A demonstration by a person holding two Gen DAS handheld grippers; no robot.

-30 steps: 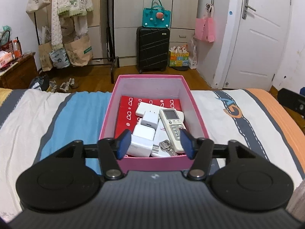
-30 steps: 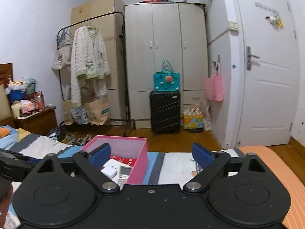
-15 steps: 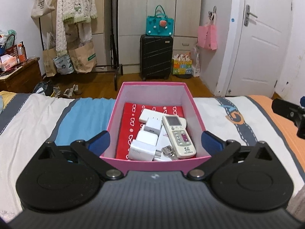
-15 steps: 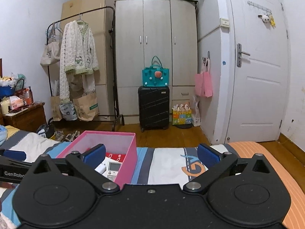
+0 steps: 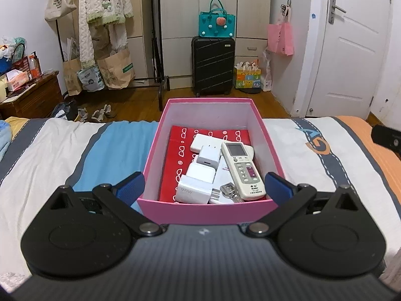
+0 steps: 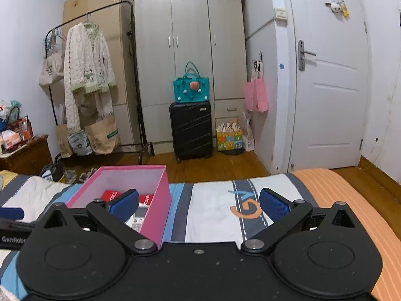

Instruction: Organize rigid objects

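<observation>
A pink box (image 5: 205,210) stands on the striped bed. In it lie a red packet (image 5: 175,160), white chargers (image 5: 195,191), a white remote (image 5: 242,169) and keys (image 5: 228,190). My left gripper (image 5: 204,188) is open and empty, its blue pads on either side of the box's near end. My right gripper (image 6: 199,204) is open and empty above the bed, to the right of the box (image 6: 156,205). The remote (image 6: 137,219) shows partly behind its left finger.
The bedspread (image 5: 313,165) has blue, white, grey and orange stripes. Beyond the bed's edge are a wooden floor, a black suitcase (image 5: 213,66), a clothes rack (image 6: 87,80), a wardrobe and a white door (image 6: 330,82). A nightstand (image 5: 27,95) stands at the left.
My left gripper has opened wide, released the white charger into the box and drawn back a little. My right gripper has shifted slightly and stays open.
</observation>
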